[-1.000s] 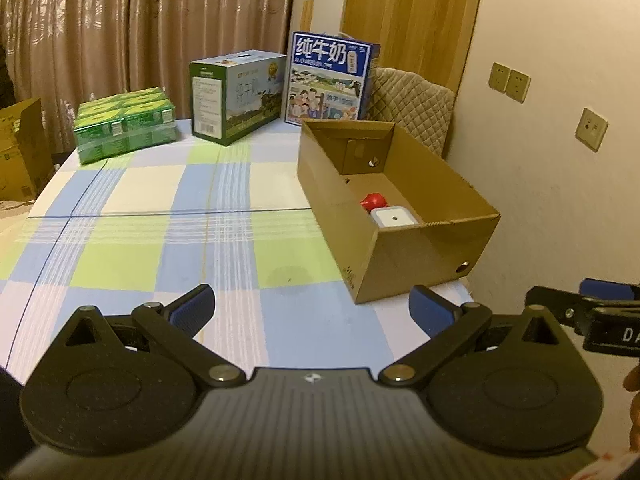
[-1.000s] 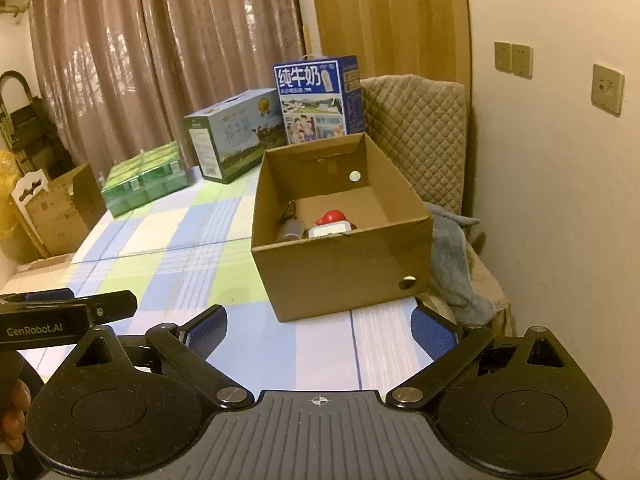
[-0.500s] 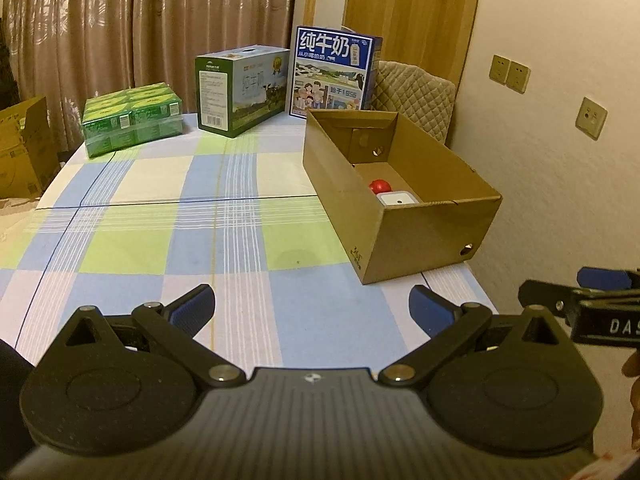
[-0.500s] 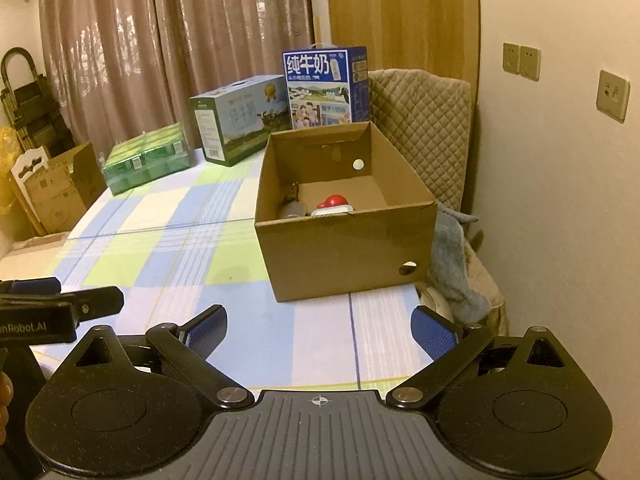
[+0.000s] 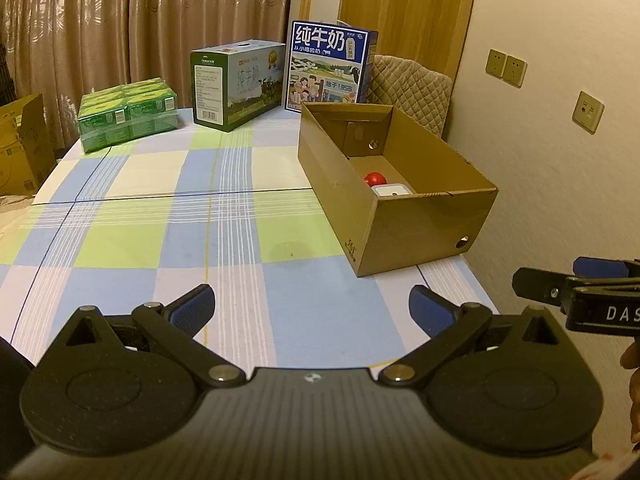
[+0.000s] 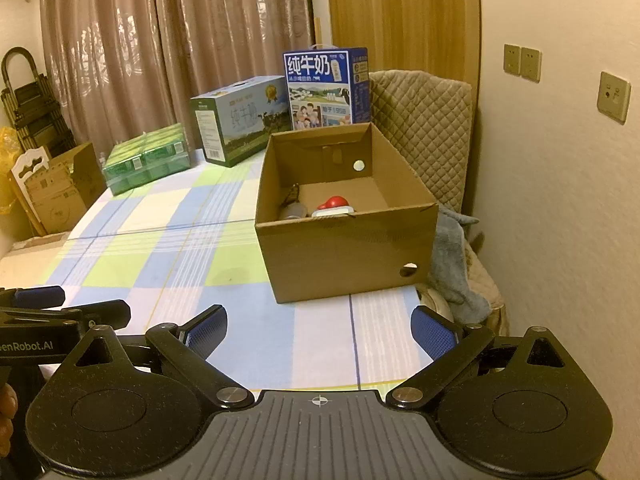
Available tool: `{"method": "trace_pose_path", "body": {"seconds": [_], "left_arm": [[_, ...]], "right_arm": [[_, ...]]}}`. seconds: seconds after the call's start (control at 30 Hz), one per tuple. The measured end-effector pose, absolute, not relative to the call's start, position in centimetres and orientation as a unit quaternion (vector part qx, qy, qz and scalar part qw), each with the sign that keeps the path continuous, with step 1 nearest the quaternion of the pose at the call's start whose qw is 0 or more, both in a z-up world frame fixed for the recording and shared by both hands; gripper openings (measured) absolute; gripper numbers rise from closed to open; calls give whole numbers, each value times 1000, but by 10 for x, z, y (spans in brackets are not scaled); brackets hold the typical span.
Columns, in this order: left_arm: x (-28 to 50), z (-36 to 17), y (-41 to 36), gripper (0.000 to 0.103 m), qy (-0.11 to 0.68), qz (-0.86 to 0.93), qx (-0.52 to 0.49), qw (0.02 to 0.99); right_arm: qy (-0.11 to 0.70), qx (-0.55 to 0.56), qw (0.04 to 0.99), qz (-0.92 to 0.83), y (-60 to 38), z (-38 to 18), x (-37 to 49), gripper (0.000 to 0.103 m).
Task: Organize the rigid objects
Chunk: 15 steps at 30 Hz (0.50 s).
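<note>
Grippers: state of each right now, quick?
Left gripper: open, holding nothing, above the table.
Right gripper: open, holding nothing, facing the cardboard box.

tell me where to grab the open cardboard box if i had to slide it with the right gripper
Probably the near wall's top edge of the cardboard box, coming from above with one finger inside and one outside. The wall is thin, upright and bare along the rim, and it faces the right gripper. Stay right of centre: the white item sits just behind the left part.
</note>
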<state>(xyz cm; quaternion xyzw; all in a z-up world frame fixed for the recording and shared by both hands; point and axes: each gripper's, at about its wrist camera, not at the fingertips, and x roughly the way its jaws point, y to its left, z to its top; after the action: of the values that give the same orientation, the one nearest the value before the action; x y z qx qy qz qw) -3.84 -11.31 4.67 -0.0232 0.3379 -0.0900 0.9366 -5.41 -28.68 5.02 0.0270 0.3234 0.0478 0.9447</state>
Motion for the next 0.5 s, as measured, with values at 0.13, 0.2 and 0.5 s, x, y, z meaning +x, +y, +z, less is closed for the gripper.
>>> {"method": "trace_pose_path", "body": {"seconds": [0.13,0.2,0.5], "left_arm": [[-39,46,-113,102,338,-90,-23,936],[-38,46,-113,102,338,-89,-24,936],[-38,45,-111,102,339,-88,-25,936]], "right_arm": [[324,28,945,46,-287,50,-53,96],[323,28,945,46,-287,51,-53,96],[323,26,945,46,-288,51,-52,96]]}}
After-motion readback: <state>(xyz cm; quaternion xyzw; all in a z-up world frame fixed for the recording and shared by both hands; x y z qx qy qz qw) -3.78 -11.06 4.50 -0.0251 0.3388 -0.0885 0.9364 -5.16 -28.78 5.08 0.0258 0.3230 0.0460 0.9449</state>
